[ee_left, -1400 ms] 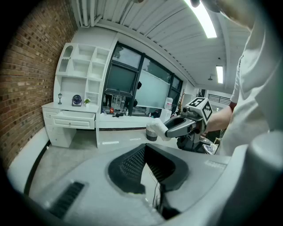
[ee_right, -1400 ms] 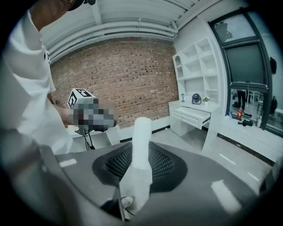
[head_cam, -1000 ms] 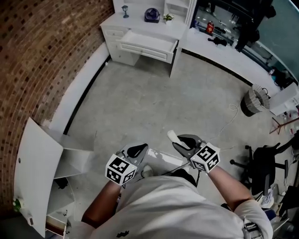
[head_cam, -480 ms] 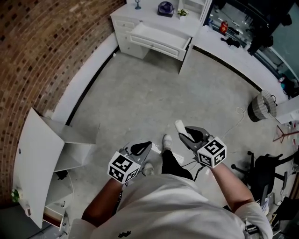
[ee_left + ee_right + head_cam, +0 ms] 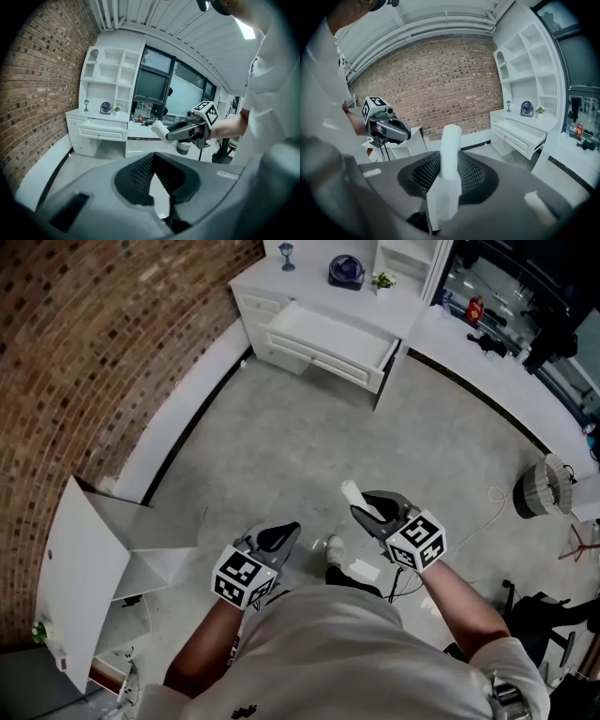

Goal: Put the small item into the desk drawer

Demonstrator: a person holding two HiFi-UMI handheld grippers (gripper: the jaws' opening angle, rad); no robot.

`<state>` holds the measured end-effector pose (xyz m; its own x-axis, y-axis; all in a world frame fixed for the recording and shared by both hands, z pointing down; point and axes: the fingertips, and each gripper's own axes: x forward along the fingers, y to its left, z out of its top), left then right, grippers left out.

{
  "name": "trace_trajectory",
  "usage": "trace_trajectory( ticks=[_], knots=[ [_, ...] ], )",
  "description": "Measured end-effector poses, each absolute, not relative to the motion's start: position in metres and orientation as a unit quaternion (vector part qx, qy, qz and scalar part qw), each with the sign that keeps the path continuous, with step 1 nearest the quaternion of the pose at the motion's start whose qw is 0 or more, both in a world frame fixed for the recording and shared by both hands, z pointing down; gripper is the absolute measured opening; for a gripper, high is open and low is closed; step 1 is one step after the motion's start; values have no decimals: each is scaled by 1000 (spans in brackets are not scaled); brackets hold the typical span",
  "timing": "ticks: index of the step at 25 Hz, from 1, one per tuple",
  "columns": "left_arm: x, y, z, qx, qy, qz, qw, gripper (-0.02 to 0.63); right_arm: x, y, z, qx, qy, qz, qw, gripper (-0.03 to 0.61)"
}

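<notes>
The right gripper [image 5: 373,510] is clamped part-open on the small white item [image 5: 352,491], which projects past the jaw tips toward 11 o'clock. The left gripper [image 5: 278,536], at its 8 o'clock, has jaw tips together and holds nothing. The open drawer [image 5: 328,334] of the bench [image 5: 314,282] lies well apart at 12 o'clock.

The left gripper [image 5: 153,160] fills the foreground, its dark ribbed jaws meeting at the tips with nothing between them. Beyond it, the right gripper [image 5: 168,133] clamps a small white item [image 5: 159,129]. Further off, a white desk [image 5: 75,123] stands beside the brick wall [image 5: 37,89], its drawer [image 5: 103,126] pulled open.
</notes>
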<state>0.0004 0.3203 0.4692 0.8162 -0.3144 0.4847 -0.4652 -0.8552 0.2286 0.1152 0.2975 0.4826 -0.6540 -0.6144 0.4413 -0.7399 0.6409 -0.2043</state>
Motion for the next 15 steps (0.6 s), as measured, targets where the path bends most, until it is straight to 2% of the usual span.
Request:
trace_trajectory(
  ticks=[7,15],
  knots=[
    [49,261,470,934,-221,218,178,6,154,222,490,357,-900,184,169,129],
    [46,194,473,931,-234,203,193,6,151,152,497,348,-902,186,173,129]
  ],
)
